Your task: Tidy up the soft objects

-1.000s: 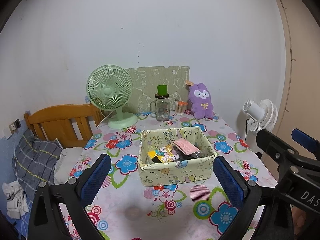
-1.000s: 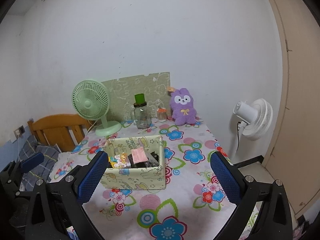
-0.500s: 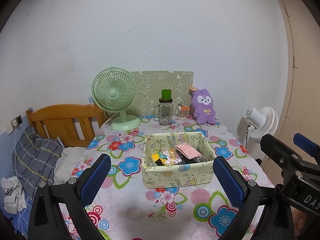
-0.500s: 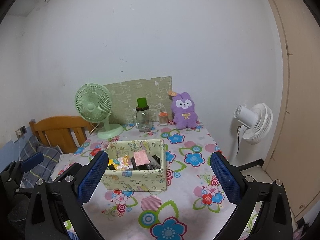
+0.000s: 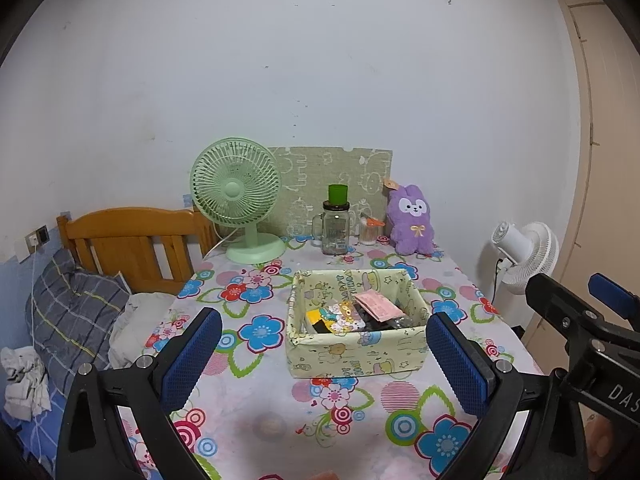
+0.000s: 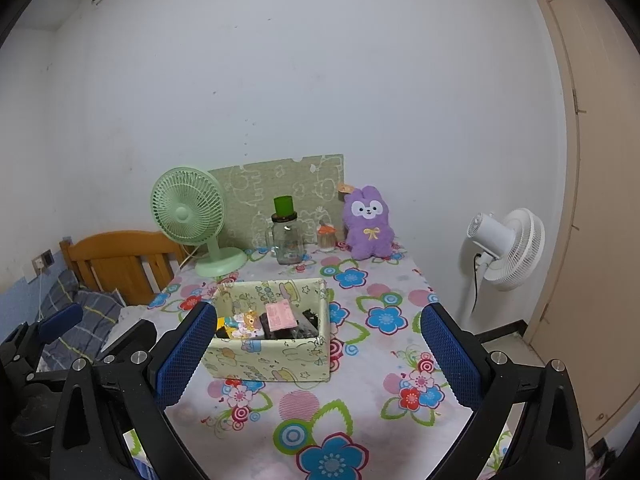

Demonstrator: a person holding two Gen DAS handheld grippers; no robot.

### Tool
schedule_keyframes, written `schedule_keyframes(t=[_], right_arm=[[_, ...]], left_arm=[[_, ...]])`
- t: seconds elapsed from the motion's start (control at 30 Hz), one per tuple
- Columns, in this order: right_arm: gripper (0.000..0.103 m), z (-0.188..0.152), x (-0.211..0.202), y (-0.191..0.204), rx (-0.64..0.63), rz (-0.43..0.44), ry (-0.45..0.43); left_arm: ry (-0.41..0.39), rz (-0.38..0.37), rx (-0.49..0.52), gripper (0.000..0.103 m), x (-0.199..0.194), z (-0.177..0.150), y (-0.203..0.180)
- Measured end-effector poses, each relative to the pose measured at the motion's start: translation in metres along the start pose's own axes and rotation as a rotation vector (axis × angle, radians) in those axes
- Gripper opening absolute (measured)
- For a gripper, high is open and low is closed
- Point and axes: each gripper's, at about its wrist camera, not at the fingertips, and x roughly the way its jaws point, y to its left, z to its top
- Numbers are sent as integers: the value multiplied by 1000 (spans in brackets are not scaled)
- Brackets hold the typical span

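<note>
Left gripper (image 5: 323, 354) and right gripper (image 6: 318, 352) both spread wide, empty. We'd target the purple plush (image 6: 369, 229) at the desk's (image 6: 360, 400) far edge: light, squashy (no fragility); pinch across its torso, clear of the glass jar (image 6: 287, 240).
</note>
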Motion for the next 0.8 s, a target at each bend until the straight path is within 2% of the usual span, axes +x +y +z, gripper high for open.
schedule_keyframes(t=[0.8], right_arm=[[103, -2, 5, -5, -1, -18, 2]], left_arm=[[-3, 33, -20, 103, 2, 0, 6]])
